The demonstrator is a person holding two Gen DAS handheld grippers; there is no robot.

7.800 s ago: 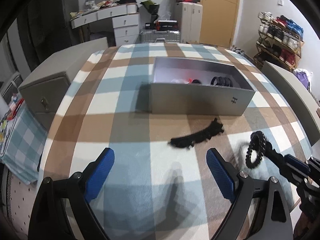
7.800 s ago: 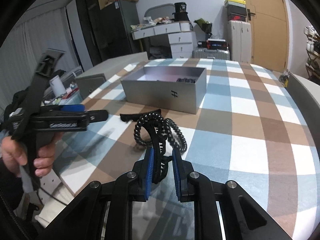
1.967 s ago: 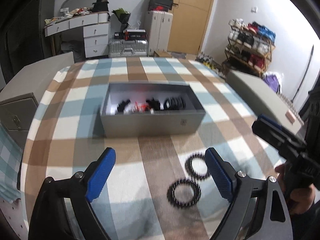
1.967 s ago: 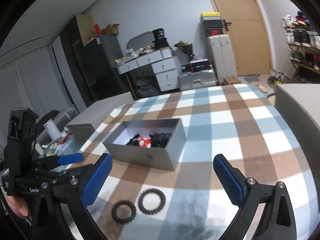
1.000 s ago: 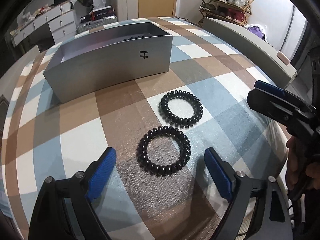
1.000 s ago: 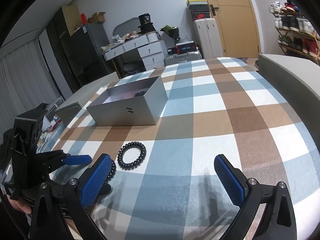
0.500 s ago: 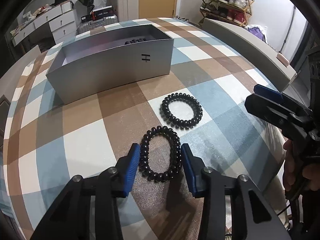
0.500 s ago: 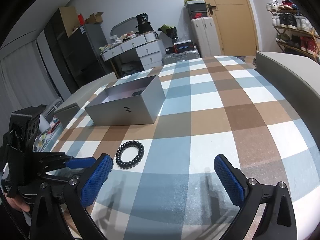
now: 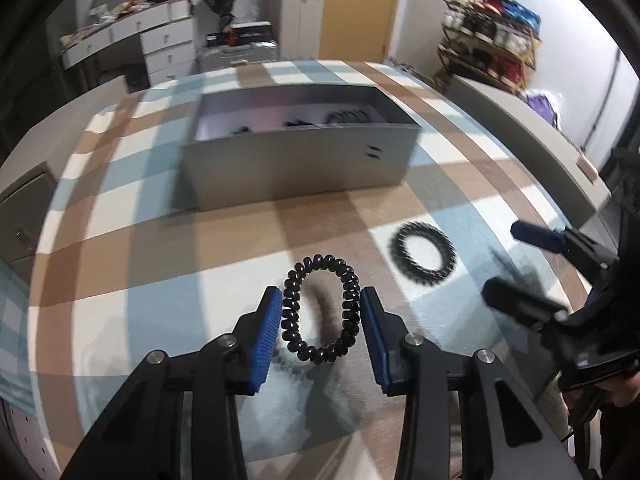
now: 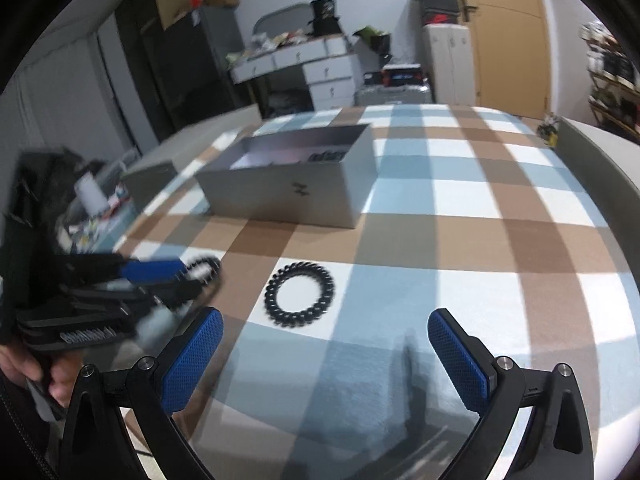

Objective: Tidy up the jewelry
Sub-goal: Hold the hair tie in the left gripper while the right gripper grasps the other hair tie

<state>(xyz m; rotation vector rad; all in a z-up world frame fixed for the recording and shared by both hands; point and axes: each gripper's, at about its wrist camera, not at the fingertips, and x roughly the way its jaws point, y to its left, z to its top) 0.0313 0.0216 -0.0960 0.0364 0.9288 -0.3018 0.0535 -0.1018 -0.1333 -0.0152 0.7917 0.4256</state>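
My left gripper [image 9: 320,320] is shut on a black spiral hair tie [image 9: 319,308], squeezed into an oval and lifted above the checked tablecloth. In the right wrist view the left gripper [image 10: 176,276] holds this tie [image 10: 206,266] at the left. A second black spiral hair tie [image 9: 423,254] lies flat on the cloth, also seen in the right wrist view [image 10: 300,294]. My right gripper [image 10: 324,348] is open and empty just short of it; it also shows in the left wrist view [image 9: 516,264]. The open grey box [image 9: 296,160] holds dark jewelry; it also appears in the right wrist view [image 10: 288,184].
A grey bench [image 9: 532,128] runs along the table's right edge. A grey cabinet [image 9: 20,208] stands off the left edge. Drawers, suitcases and a shoe rack [image 9: 488,52] stand beyond the table.
My left gripper has closed on the nearer hair tie and lifted it off the cloth. The right gripper stays open, now nearer the second tie.
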